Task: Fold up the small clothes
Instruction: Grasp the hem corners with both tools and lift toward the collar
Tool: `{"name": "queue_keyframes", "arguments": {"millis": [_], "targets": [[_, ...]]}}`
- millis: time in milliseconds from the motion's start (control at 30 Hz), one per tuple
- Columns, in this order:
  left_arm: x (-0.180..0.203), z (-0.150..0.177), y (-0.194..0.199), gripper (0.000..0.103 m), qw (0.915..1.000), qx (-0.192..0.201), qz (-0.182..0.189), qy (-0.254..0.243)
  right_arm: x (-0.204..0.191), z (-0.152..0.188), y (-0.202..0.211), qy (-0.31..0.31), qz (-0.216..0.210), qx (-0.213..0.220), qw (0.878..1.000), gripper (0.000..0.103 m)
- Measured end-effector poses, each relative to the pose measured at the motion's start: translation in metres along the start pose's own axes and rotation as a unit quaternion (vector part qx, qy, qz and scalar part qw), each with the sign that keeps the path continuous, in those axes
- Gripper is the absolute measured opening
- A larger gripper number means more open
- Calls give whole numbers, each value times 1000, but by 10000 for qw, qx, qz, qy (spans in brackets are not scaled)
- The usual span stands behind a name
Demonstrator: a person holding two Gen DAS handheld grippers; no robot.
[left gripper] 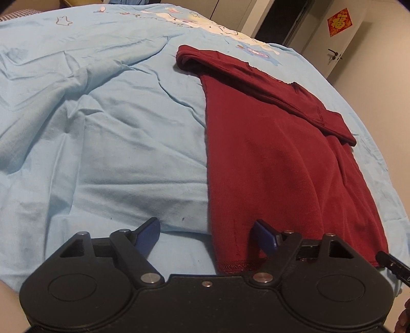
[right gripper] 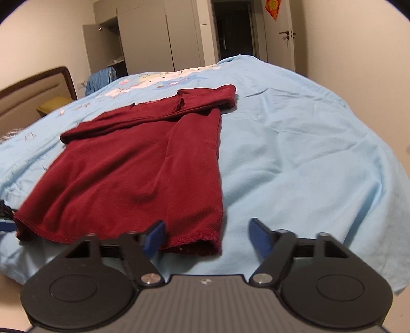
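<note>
Dark red shirt [left gripper: 276, 164] lies flat on the light blue bed sheet [left gripper: 102, 133], partly folded: both long sides look turned in so the body forms a narrow strip, and a sleeve [left gripper: 307, 102] is laid crosswise over the upper part. Hem end is nearest both cameras, collar end far away.

Left gripper [left gripper: 206, 237] hovers at the hem's left corner, fingers spread wide apart, nothing between them. Its right blue fingertip [left gripper: 264, 237] is over the red fabric near the hem, the left one over bare sheet; contact with the cloth cannot be told.

Right gripper [right gripper: 207, 237] sits at the hem's opposite corner, also spread open and holding nothing. Its left blue fingertip [right gripper: 153, 237] overlaps the shirt's hem edge [right gripper: 194, 240], the right one is over sheet only.

In the right wrist view the shirt [right gripper: 133, 174] runs away from the camera, sleeve [right gripper: 143, 115] across the top. A bit of the other gripper shows at the far left edge beside the hem.

Background: cartoon print on the sheet [right gripper: 164, 79], headboard [right gripper: 33, 89], grey wardrobe [right gripper: 153, 35], door with handle [right gripper: 279, 33], red paper decoration on the door [left gripper: 339, 21].
</note>
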State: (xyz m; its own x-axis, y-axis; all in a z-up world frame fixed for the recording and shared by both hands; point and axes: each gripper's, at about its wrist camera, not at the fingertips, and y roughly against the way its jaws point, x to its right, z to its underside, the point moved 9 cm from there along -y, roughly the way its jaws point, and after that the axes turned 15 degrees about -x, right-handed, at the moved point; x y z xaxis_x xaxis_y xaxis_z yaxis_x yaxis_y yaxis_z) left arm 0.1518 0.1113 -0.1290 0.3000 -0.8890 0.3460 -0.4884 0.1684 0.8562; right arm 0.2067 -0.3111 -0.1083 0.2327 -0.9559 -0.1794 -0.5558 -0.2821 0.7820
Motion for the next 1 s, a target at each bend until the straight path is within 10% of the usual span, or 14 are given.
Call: {"name": "queue_keyframes", "arguments": {"millis": [200, 367, 500, 1000], "targets": [[4, 3, -3, 46, 9988, -175, 405, 199, -8, 2, -1, -43, -265, -45, 9996, 20], [14, 1, 1, 6, 9986, -171, 448, 209, -4, -6, 12, -82, -191, 198, 9996, 9], [18, -6, 24, 4, 9997, 104, -221, 3, 5, -11, 26, -143, -65, 378, 9992, 8], [39, -12, 126, 4, 9919, 971, -479, -667, -13, -24, 100, 561, 203, 951, 9937, 7]]}}
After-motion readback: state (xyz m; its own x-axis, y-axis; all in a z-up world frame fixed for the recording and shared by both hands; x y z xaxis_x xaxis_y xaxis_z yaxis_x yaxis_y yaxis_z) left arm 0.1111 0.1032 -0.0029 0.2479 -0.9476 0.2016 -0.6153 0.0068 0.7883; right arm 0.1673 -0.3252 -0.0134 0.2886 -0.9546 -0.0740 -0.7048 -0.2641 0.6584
